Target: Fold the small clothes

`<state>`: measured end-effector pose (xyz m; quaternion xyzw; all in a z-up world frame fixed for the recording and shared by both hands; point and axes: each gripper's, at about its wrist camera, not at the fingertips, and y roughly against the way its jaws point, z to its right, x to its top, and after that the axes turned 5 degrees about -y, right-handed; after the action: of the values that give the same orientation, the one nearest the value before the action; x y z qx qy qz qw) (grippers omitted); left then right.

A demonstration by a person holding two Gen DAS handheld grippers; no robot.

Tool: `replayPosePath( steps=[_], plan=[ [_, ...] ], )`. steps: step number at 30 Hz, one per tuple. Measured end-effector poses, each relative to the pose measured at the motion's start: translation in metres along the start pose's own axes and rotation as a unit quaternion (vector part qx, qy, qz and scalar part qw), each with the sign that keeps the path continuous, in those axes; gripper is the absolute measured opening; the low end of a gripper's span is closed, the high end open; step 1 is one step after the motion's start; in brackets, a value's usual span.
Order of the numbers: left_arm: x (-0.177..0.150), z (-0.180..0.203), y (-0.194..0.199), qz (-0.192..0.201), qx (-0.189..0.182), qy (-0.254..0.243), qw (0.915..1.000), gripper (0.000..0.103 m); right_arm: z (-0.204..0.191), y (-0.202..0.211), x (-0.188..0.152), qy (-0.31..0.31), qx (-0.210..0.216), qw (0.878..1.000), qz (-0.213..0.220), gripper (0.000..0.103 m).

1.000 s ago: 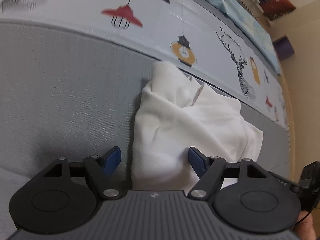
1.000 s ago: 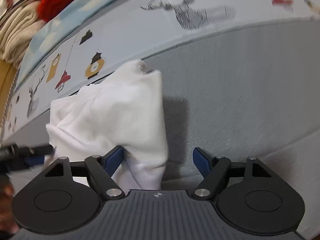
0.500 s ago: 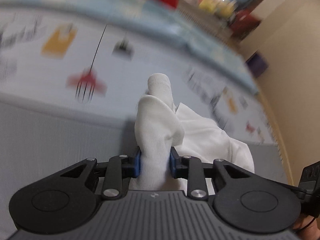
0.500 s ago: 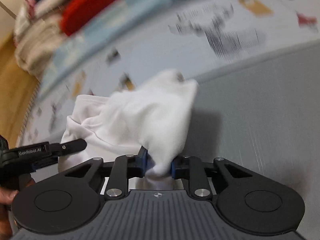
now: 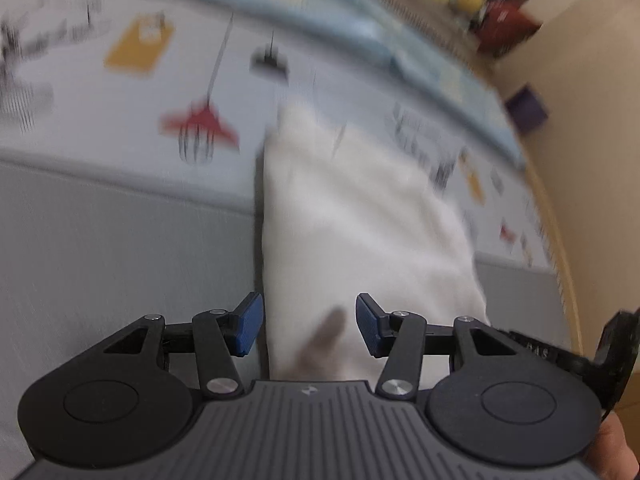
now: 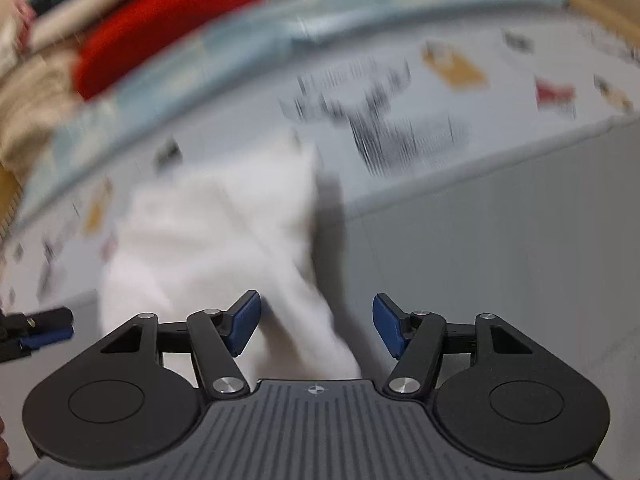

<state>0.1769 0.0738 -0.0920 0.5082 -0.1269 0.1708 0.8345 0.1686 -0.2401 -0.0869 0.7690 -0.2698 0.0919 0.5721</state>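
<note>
left wrist view first: my left fingers (image 5: 310, 326) have just been opening and now stand apart, the blue pads clear of the white garment (image 5: 360, 232), whose near edge lies between them with nothing pressing on it. the cloth lies on the grey mat (image 5: 120, 260) as a fairly neat oblong, its left edge straight, its far end reaching onto the patterned sheet (image 5: 120, 92) behind. the picture is blurred, so i cannot tell how many layers there are. right wrist view: my right fingers (image 6: 316, 328) have likewise just been opening and stand wide, with the garment's near corner (image 6: 312, 328) between them, closer to the left pad, untouched as far as i can see. the tip of my other tool (image 6: 40, 328) shows at the left edge. a red cloth (image 6: 160, 28) and other laundry sit blurred at the back. my reading is that one fold has just been laid down and let go; whether another fold or a smoothing is left, i cannot say for sure, and the heap behind suggests more pieces wait.
</note>
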Motion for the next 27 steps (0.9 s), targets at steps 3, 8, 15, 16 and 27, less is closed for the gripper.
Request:
replayPosePath(
  steps=[3,8,15,16,27],
  plan=[
    [-0.016,0.000,-0.028,-0.072,0.009,0.012,0.9973,0.048,0.013,-0.009,-0.009,-0.033,0.016,0.998,-0.042,0.023],
    [-0.017,0.000,-0.010,-0.048,-0.006,-0.002,0.9988,0.010,0.019,0.014,-0.014,-0.070,0.070,0.995,-0.021,0.006],
    [-0.031,-0.010,-0.027,-0.122,0.074,-0.057,0.9881,0.027,0.042,-0.003,-0.018,-0.091,0.034,0.988,-0.118,0.007],
    [-0.028,-0.009,-0.024,-0.115,0.076,-0.055,0.9889,0.030,0.037,-0.005,-0.019,-0.073,0.024,0.990,-0.119,0.008],
    [-0.018,0.032,-0.022,-0.002,0.121,-0.158,0.9799,0.033,-0.010,0.023,-0.014,0.079,0.021,0.996,0.019,0.018]
  ],
)
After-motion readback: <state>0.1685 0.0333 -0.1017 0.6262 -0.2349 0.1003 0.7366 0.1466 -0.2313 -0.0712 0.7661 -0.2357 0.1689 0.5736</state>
